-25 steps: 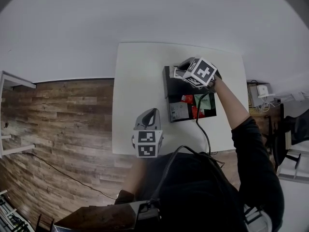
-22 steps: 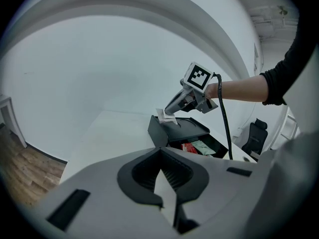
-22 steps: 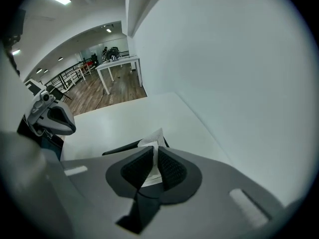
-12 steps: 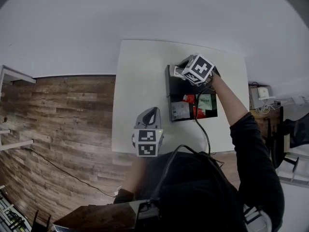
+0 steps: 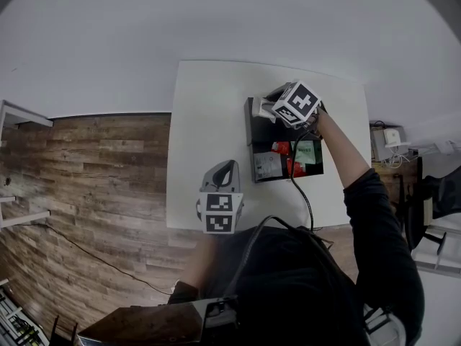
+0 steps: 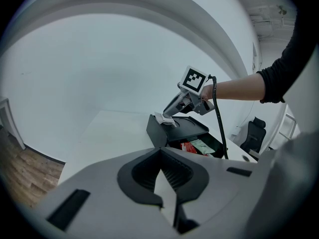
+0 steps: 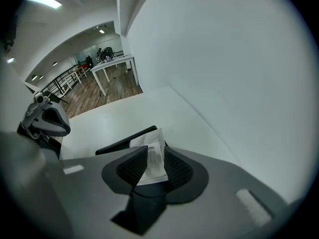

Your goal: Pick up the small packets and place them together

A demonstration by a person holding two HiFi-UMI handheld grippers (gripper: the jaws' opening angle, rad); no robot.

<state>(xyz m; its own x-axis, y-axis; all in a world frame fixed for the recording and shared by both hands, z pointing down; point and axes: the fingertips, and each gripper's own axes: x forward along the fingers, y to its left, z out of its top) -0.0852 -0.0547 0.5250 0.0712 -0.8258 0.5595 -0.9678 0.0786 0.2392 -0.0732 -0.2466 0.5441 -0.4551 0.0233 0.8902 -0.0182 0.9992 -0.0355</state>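
One white packet sits between the pads of our right claw, whose jaws have just been opening at the black tray's corner, so we judge the release under way and a clean lift next, while our left claw hangs closed and empty above the worktop.

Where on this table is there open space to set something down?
Bare: the table's left strip, between its left edge and the black tray, and the far strip beyond the tray. Crowded: the tray's near half, holding packets, and its far end, where the right gripper's jaws, just opening, straddle a white packet.
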